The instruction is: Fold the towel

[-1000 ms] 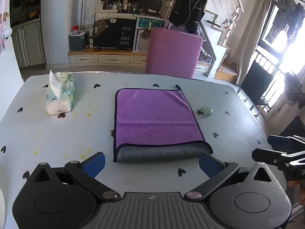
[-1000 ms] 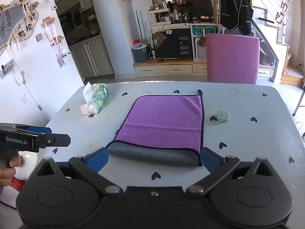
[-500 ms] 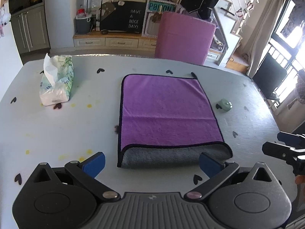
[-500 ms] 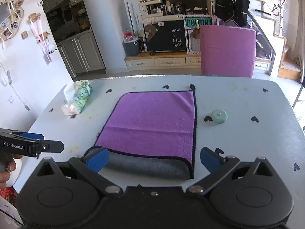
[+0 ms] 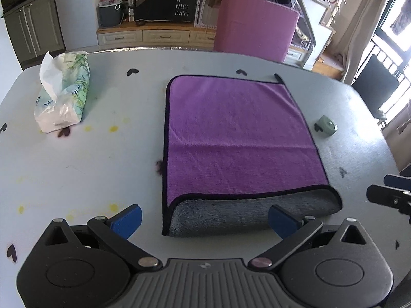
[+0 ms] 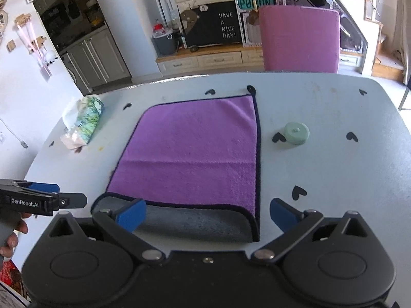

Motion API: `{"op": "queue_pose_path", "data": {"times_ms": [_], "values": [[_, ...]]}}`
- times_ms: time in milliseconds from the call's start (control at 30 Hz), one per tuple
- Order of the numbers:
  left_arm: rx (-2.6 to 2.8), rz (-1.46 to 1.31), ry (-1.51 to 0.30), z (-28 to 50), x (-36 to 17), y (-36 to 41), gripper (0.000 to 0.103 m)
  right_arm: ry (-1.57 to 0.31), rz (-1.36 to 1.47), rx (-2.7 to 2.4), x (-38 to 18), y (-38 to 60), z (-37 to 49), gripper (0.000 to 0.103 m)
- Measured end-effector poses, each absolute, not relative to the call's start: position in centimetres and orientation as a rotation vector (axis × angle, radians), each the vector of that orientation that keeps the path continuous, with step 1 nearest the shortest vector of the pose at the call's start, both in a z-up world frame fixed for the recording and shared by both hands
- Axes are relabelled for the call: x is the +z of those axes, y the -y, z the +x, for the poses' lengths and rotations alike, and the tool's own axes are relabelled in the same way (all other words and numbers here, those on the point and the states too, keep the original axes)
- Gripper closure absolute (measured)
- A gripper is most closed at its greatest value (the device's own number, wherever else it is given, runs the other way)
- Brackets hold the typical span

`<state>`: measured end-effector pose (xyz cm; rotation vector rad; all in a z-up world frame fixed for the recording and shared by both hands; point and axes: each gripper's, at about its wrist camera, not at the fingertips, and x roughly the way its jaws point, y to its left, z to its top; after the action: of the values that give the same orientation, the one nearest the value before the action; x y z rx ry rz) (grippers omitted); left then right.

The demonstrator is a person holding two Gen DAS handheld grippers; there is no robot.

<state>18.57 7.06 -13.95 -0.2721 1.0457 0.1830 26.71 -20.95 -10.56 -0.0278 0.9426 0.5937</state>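
Two grippers hover wide open and empty just short of the towel's [image 5: 236, 138] near edge. It lies flat mid-table, purple side up, its grey underside rolled at the near end, so one fold looks done. The left gripper [image 5: 204, 219] faces the near-left corner, the right gripper [image 6: 206, 214] the near-right; next, each likely needs to pinch its corner.

Towel [image 5: 236, 138]: purple face, grey underside, black edging. Table [image 5: 77, 169]: pale grey, black heart pattern. Gripper pads [image 5: 127, 220]: blue.
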Motion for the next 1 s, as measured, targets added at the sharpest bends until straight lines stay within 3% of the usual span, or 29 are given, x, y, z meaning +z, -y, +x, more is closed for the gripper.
{"op": "queue_pose_path", "data": {"times_ms": [900, 967, 1000], "values": [[0.033, -0.421, -1.028, 21.1, -18.2, -9.3, 0.001, -1.056, -0.023, 0.666, -18.5, 21.3, 32.4, 0.001], [0.035, -0.444, -1.020, 21.1, -18.3, -9.8, 0.002, -1.087, -0.006, 0.679, -18.8, 21.3, 32.7, 0.005], [0.039, -0.452, -1.014, 21.0, -18.3, -10.0, 0.006, -1.102, 0.000, 0.680, -18.9, 21.3, 32.8, 0.013]]}}
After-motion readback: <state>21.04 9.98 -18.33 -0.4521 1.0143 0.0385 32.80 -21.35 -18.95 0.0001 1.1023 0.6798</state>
